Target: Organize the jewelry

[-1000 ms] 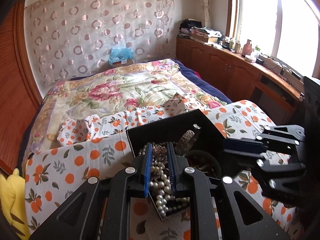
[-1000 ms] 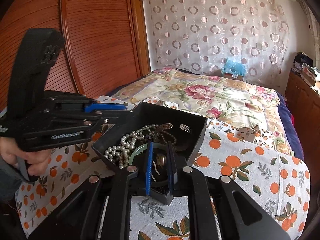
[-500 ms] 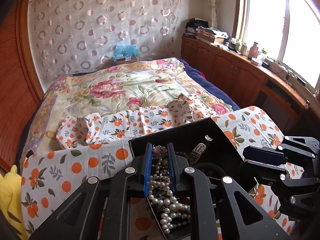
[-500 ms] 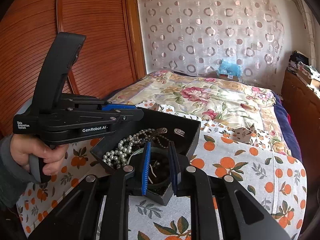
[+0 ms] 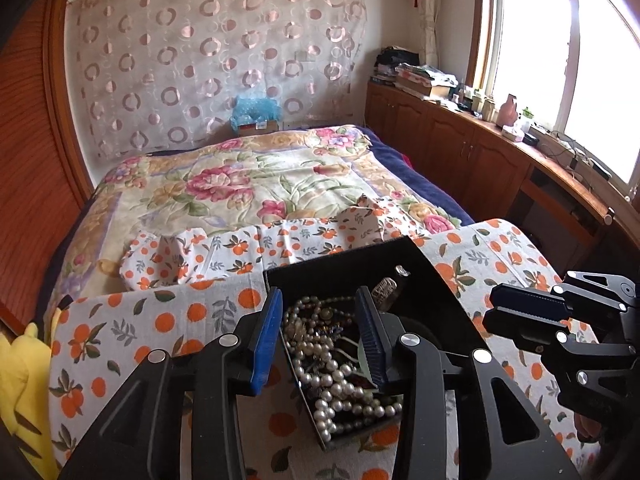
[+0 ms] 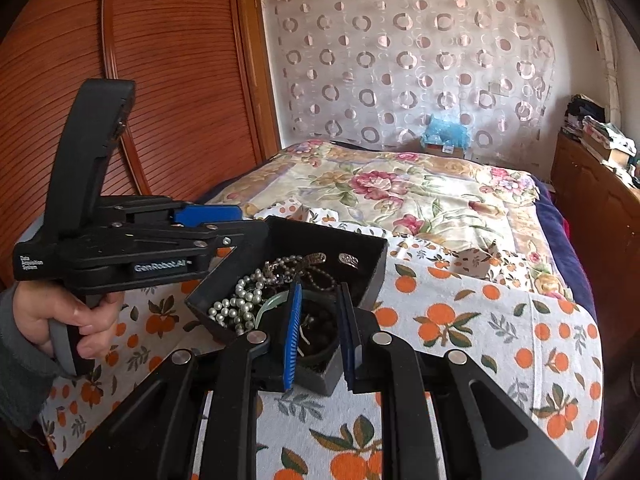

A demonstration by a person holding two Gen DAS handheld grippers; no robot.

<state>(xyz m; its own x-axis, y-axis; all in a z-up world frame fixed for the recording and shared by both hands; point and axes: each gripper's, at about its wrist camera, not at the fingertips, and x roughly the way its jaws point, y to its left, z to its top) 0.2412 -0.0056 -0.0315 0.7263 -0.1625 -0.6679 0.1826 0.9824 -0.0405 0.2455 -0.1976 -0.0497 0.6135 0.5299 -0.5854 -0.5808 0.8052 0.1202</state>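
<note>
Left wrist view: the left gripper sits low in the centre of the frame, its jaws just opened and standing apart over a black box that rests on an orange-print cloth spread on the bed. A pearl necklace lies heaped in the box between the blue pads, neither pad pressing on it, with a silver piece leaning against the box's far wall. The right gripper enters from the right edge, its tips at the box's right side. A window fills the upper right. Right wrist view: the right gripper occupies the lower centre, its jaws clamped on the near corner of the box, one pad inside and one outside the wall. Pearls lie at the box's left, beside a pale green bangle and a dark bead bracelet. At left of the frame, a hand grips the handle of the left gripper, which reaches over the box's left corner.
</note>
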